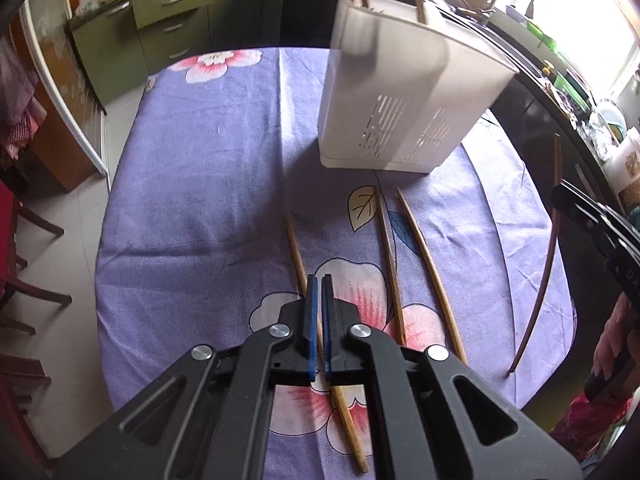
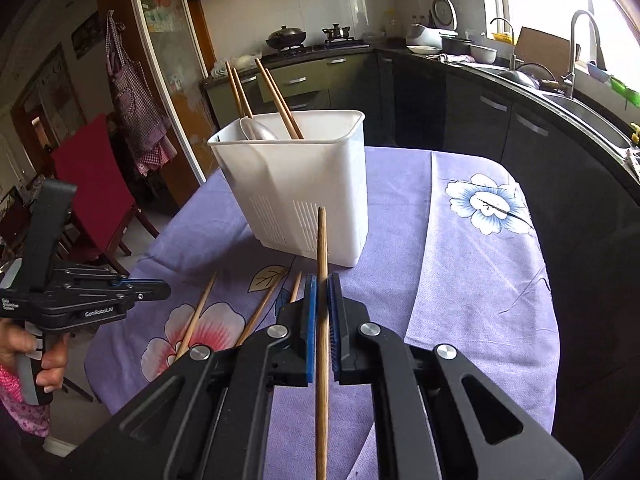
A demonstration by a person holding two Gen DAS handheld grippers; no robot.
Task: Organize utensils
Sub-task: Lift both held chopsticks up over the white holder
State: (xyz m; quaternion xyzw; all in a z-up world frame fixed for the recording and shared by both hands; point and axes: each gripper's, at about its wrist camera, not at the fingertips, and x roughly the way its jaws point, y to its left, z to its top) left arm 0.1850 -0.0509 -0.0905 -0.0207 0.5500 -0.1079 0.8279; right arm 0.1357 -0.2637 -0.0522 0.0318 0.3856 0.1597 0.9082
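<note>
A white plastic utensil holder (image 2: 304,192) stands on the purple floral tablecloth (image 2: 480,280); it holds several chopsticks (image 2: 280,100) and a metal spoon (image 2: 258,130). It also shows in the left wrist view (image 1: 404,96). My right gripper (image 2: 322,280) is shut on a wooden chopstick (image 2: 322,264), held above the cloth just short of the holder. In the left wrist view that chopstick (image 1: 548,256) hangs at the right. My left gripper (image 1: 319,280) is shut, hovering above a chopstick (image 1: 298,256) lying on the cloth. Two more chopsticks (image 1: 390,264) lie to its right.
Kitchen counters with a sink (image 2: 576,104) and stove (image 2: 312,40) run behind and right of the table. A red-covered chair (image 2: 92,188) stands at the table's left. The cloth's edge (image 2: 552,360) drops off at the right.
</note>
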